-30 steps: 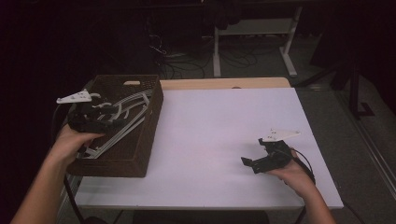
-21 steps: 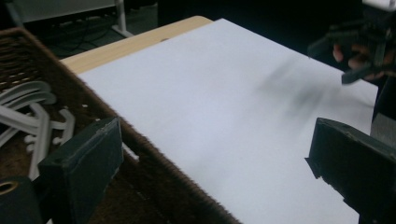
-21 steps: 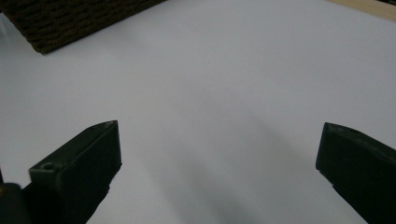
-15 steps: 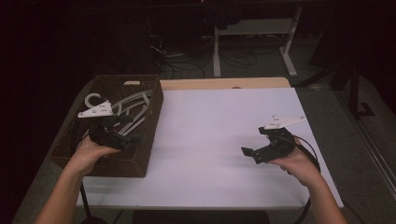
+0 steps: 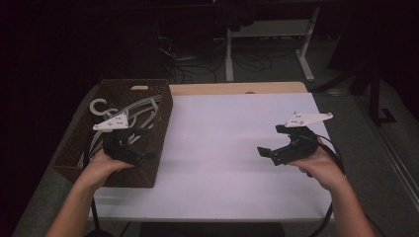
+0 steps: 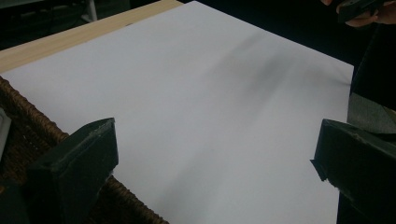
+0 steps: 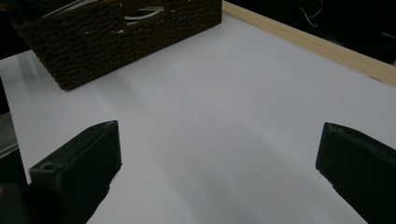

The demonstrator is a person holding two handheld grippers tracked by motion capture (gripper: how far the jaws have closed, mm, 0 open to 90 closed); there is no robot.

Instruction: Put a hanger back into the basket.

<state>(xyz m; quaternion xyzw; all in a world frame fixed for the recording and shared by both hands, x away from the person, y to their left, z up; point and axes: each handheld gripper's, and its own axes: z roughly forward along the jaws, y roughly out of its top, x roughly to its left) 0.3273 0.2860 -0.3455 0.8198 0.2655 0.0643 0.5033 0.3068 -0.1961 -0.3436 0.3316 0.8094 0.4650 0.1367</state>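
Both grippers released and empty; hangers lie in the basket at the left.

The left gripper (image 5: 141,148) is held over the near right part of the brown woven basket (image 5: 79,148), jaws spread wide with nothing between them; in the left gripper view its jaws frame the basket's rim and the bare white table surface (image 6: 210,107) beyond. The white hangers (image 5: 136,111) lie inside the basket, in its far half, just beyond this gripper and not touched by it. The right gripper (image 5: 271,152) is held over the right side of the white surface, well apart from the basket, jaws likewise wide open and empty. A strip of light wood (image 5: 237,88) runs along the table's far edge.
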